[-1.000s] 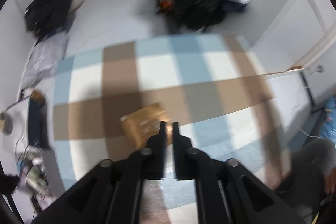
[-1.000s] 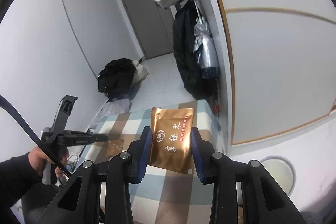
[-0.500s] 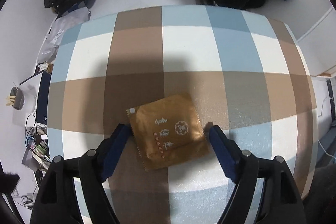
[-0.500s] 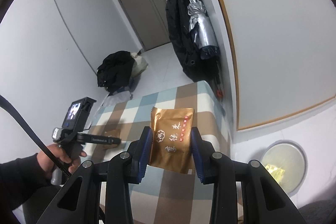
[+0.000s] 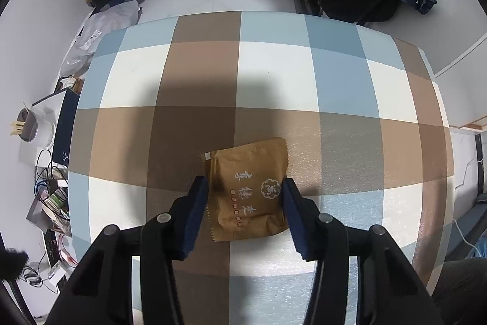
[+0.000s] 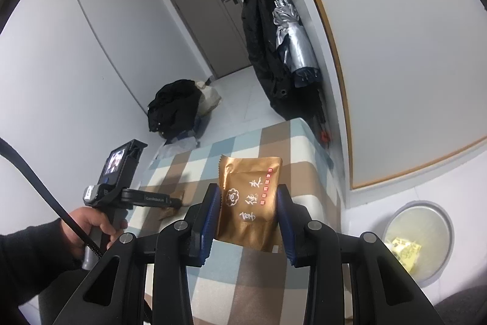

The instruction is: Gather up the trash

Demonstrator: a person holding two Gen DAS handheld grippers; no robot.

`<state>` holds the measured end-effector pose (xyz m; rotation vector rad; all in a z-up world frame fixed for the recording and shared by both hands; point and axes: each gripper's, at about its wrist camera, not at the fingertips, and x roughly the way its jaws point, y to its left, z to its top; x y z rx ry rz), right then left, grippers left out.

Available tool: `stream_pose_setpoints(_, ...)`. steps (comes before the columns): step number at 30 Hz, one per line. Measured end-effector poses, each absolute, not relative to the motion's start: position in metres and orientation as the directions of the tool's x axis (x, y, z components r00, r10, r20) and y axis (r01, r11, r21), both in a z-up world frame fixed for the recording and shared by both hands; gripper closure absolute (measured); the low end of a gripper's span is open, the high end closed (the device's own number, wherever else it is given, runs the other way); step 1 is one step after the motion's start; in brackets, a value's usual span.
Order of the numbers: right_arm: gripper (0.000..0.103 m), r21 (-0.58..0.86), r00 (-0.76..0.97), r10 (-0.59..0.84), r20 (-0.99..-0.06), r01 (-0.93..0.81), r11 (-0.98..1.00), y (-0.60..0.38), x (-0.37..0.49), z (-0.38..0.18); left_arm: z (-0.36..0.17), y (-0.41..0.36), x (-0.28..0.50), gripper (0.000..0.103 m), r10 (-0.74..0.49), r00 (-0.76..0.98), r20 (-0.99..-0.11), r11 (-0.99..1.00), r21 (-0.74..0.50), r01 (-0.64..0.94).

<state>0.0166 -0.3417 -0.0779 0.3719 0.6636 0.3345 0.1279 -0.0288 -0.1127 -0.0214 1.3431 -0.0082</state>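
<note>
Bin (image 6: 421,236) contents are too blurred to identify.

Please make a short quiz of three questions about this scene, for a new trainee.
1. True or false: the packet on the table lies between the left gripper pads, flat on the checked cloth.
2. What does the right gripper hold? A) a cup B) a brown packet C) nothing
3. Where is the round bin in the right wrist view?

Key: 1 true. 2 B. 3 On the floor at the lower right, beside the table.
</note>
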Motion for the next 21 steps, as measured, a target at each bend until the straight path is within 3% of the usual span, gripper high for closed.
stream_pose_setpoints(4,0.067,0.439,0.742,0.415,-0.527,-0.180,0.880,-0.343,0.015,-0.078,-0.113,-0.032,0.131,0.064,-0.017,0.229,-0.973,1.000,-0.019,-0.006)
stream_pose_setpoints(5,0.067,0.440,0.744,0.416,-0.524,-0.181,0.879,-0.343,0.015,-0.077,-0.112,-0.032,0.131,0.076,-0.028,0.228,-0.973,1.000,-0.029,-0.001)
stream_pose_setpoints(10,0.067,0.434,0.752,0.406,-0.519,-0.177,0.883,-0.343,0.012,-0.076,-0.107,-0.036,0.129,0.085,-0.042,0.231,-0.972,0.999,-0.039,0.017)
stream_pose_setpoints(12,0.067,0.435,0.755,0.404,-0.516,-0.175,0.883,-0.343,0.010,-0.075,-0.108,-0.037,0.127,0.096,-0.057,0.225,-0.973,0.998,-0.052,0.029)
stream_pose_setpoints(21,0.067,0.437,0.766,0.395,-0.507,-0.166,0.884,-0.345,0.003,-0.073,-0.104,-0.038,0.122,0.103,-0.088,0.215,-0.973,0.996,-0.081,0.045)
